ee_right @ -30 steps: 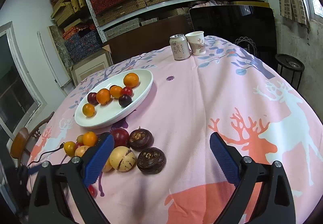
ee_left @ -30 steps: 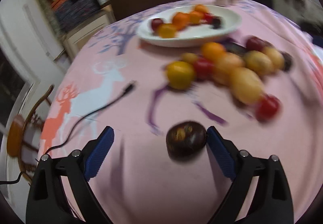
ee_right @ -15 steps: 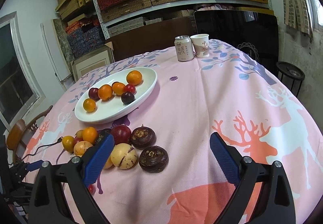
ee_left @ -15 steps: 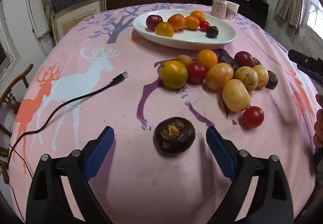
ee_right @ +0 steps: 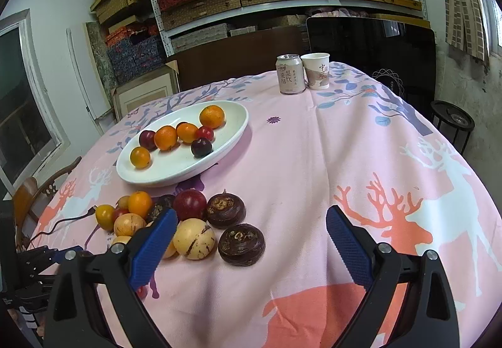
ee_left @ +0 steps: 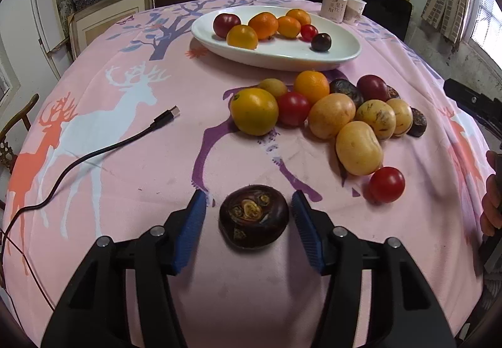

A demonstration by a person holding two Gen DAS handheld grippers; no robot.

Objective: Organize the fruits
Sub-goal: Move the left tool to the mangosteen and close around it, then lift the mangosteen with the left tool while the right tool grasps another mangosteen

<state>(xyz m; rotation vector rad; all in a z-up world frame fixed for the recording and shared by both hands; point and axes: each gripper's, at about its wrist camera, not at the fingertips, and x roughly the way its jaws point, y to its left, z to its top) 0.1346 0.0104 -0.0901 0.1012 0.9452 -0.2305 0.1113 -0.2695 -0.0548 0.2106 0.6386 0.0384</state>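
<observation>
Evidently the step in hand is the pickup of one stray fruit. The left gripper point(ee_left: 249, 216) has just been closing, and the dark brown fruit point(ee_left: 253, 216) lies on the desk between its blue pads point(ee_left: 191, 229); a narrow gap shows on each side, so the pads bracket the fruit without pressing on it. That bracketing makes sense: the fruit is squat and round, and centring it between the pads should keep it from rolling away when they meet.

Taking the white plate point(ee_left: 282, 53) as the landmark, this fruit sits well apart from it on the near side, alone on the pink deer-print cloth point(ee_left: 131, 178). Between it and the plate lies the loose pile of fruit point(ee_left: 329, 113) (yellow, orange, red and dark ones touching each other), just beside the plate's near rim. A red tomato point(ee_left: 386, 184) lies at the pile's near edge. On the plate, oranges, a plum and a small tomato are already gathered, so the plate is probably where the rest belong.

The right gripper point(ee_right: 251, 238) hangs with its jaws wide and nothing between them, on the side of the pile away from the left one, seemingly waiting its turn. A black cable point(ee_left: 103, 147) trails left of the pile, clear of the grasp. A can point(ee_right: 290, 74) and a paper cup point(ee_right: 317, 70) stand beyond the plate.
</observation>
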